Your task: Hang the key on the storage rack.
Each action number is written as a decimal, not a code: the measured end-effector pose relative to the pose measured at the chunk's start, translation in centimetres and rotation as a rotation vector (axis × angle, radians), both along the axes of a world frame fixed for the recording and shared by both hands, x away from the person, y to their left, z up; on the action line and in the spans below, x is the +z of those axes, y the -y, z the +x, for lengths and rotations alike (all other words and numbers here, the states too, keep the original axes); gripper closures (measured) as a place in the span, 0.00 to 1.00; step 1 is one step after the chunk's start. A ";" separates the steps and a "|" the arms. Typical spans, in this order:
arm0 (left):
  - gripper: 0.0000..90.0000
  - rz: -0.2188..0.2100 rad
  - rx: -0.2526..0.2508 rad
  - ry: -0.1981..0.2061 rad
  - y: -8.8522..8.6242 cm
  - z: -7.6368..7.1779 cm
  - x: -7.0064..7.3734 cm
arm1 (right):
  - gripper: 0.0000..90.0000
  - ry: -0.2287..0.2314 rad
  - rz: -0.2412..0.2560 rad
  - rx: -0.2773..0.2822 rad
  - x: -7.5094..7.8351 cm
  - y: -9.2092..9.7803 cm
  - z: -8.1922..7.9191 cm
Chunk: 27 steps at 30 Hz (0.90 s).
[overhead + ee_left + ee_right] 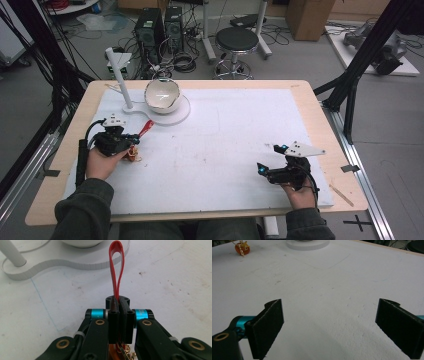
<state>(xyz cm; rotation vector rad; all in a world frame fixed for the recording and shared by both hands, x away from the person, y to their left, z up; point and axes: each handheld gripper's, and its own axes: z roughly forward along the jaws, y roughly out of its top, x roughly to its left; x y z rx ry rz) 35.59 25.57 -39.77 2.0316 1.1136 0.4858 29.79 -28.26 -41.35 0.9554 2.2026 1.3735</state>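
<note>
My left gripper [135, 138] is shut on a red ribbon loop [146, 128] at the left of the white mat. In the left gripper view the red ribbon loop [117, 270] stands up out of the closed jaws of the left gripper [117, 302], pointing at the stand. An orange ornament with gold trim [132, 154] hangs from the ribbon just under the gripper, touching or close above the mat; the ornament [121, 350] peeks out below the jaws. My right gripper [270, 160] rests open at the right front, and the right gripper [329, 327] has bare mat between its pads.
A white bowl [162, 94] sits on a white stand base [181, 114] with a leaning white post [119, 75] at the back left. The white mat [225, 140] covers the wooden table. The right gripper view shows the orange ornament [242, 248] far off.
</note>
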 end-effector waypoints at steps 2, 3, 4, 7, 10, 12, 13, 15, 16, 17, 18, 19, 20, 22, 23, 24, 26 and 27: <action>0.96 -0.007 -0.001 0.017 -0.3 -0.4 -0.1 | 0.08 -0.003 -0.002 -0.001 0.0 -0.1 0.0; 0.96 -0.017 -0.001 0.027 -0.4 -0.6 -0.2 | 0.08 -0.003 -0.003 0.001 0.0 -0.1 0.1; 0.96 -0.024 -0.001 0.031 -0.5 -0.8 -0.2 | 0.08 -0.003 -0.006 0.001 0.0 -0.1 0.1; 0.96 -0.038 0.002 0.048 -1.0 -1.2 -0.2 | 0.08 -0.008 -0.012 0.005 0.0 -0.3 0.2; 0.96 -0.057 0.000 0.067 -1.5 -1.5 -0.1 | 0.08 -0.005 -0.013 0.005 0.0 -0.4 0.2; 0.96 -0.067 -0.002 0.081 -1.8 -1.7 0.0 | 0.08 -0.005 -0.015 0.004 0.0 -0.5 0.3; 0.96 -0.069 -0.005 0.086 -2.0 -1.8 0.1 | 0.08 -0.006 -0.017 0.005 0.0 -0.5 0.3; 0.96 -0.073 -0.009 0.099 -2.2 -2.1 0.3 | 0.08 -0.010 -0.018 0.005 -0.1 -0.6 0.2; 0.96 -0.081 -0.009 0.105 -2.3 -2.2 0.3 | 0.08 -0.008 -0.020 0.005 -0.1 -0.6 0.3; 0.96 -0.086 -0.011 0.111 -2.4 -2.3 0.4 | 0.08 -0.008 -0.023 0.005 -0.1 -0.6 0.3; 0.96 -0.086 -0.014 0.115 -2.4 -2.3 0.4 | 0.08 -0.007 -0.024 0.005 -0.1 -0.6 0.3; 0.96 -0.090 -0.013 0.120 -2.5 -2.4 0.5 | 0.08 -0.006 -0.025 0.004 -0.1 -0.6 0.3; 0.96 -0.094 -0.020 0.121 -2.6 -2.5 0.6 | 0.08 -0.007 -0.025 0.004 -0.1 -0.6 0.3; 0.96 -0.098 -0.017 0.133 -2.7 -2.6 0.7 | 0.08 -0.007 -0.025 0.004 -0.2 -0.6 0.3; 0.96 -0.100 -0.019 0.136 -2.8 -2.7 0.8 | 0.08 -0.012 -0.024 0.005 -0.2 -0.6 0.3; 0.96 -0.110 -0.015 0.141 -2.7 -2.7 0.8 | 0.08 -0.014 -0.023 0.004 -0.2 -0.6 0.3; 0.96 -0.104 -0.022 0.149 -2.9 -2.7 0.9 | 0.08 -0.011 -0.027 0.005 -0.2 -0.6 0.3; 0.96 -0.111 -0.019 0.153 -2.9 -2.8 1.0 | 0.08 -0.013 -0.028 0.008 -0.2 -0.6 0.3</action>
